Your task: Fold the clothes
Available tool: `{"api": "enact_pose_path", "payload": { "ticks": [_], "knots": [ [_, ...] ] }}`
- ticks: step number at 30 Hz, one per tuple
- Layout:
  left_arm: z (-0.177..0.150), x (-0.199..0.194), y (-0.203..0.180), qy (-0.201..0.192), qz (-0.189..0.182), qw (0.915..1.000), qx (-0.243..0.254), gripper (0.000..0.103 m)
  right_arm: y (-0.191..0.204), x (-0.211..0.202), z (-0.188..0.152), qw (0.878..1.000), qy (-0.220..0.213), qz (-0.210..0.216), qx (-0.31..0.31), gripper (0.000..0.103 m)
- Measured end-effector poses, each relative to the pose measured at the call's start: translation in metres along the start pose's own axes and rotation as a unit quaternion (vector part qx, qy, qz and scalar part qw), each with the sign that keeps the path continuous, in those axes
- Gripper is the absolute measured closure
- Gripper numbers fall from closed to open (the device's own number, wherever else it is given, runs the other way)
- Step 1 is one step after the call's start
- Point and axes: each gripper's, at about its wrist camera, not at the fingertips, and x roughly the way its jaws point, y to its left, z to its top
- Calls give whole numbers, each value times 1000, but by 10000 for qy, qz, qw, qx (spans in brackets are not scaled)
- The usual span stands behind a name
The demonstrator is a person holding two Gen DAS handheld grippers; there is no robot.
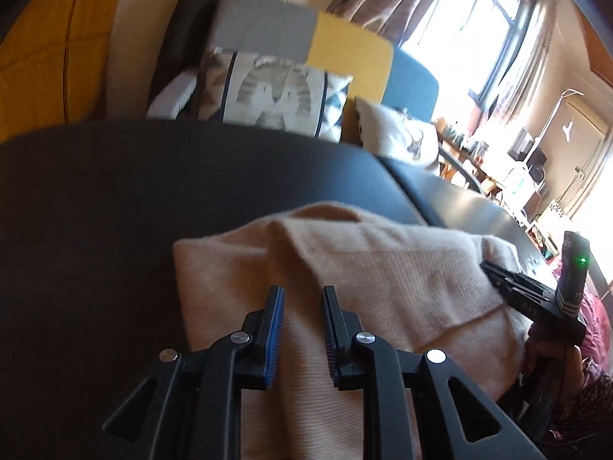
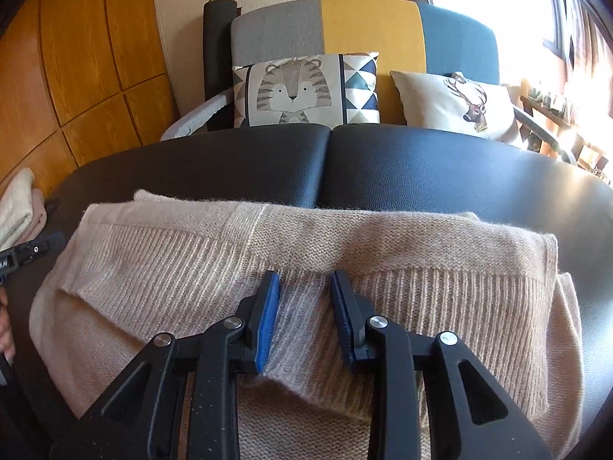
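Sweater [image 2: 306, 253] of beige ribbed knit lies folded across the near edge of a black padded bench [image 2: 421, 161], its hem band turned up. Right gripper [image 2: 304, 291] pinches a gathered fold; left gripper [image 1: 302, 303] hovers spread, nothing between its blue pads. Soft, stretchy knit on slick leatherette could slide or drag askew should one pull outrun the other.

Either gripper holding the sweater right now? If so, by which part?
Left gripper: open above the beige sweater, nothing between its pads. Right gripper: a raised fold of the ribbed knit sits between its fingers; whether they pinch it cannot be told.
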Motion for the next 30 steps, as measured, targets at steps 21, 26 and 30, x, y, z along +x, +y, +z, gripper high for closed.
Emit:
{"api": "enact_pose_path", "payload": {
  "ticks": [21, 26, 30],
  "knots": [
    [14, 3, -13, -261, 832, 9959, 237, 100, -9, 0, 0, 9995, -85, 237, 170, 72],
    [9, 26, -6, 181, 1395, 9887, 513, 100, -8, 0, -1, 9996, -91, 226, 144, 72],
    [4, 28, -13, 100, 1315, 9894, 615, 96, -9, 0, 0, 9995, -94, 246, 158, 72]
  ]
}}
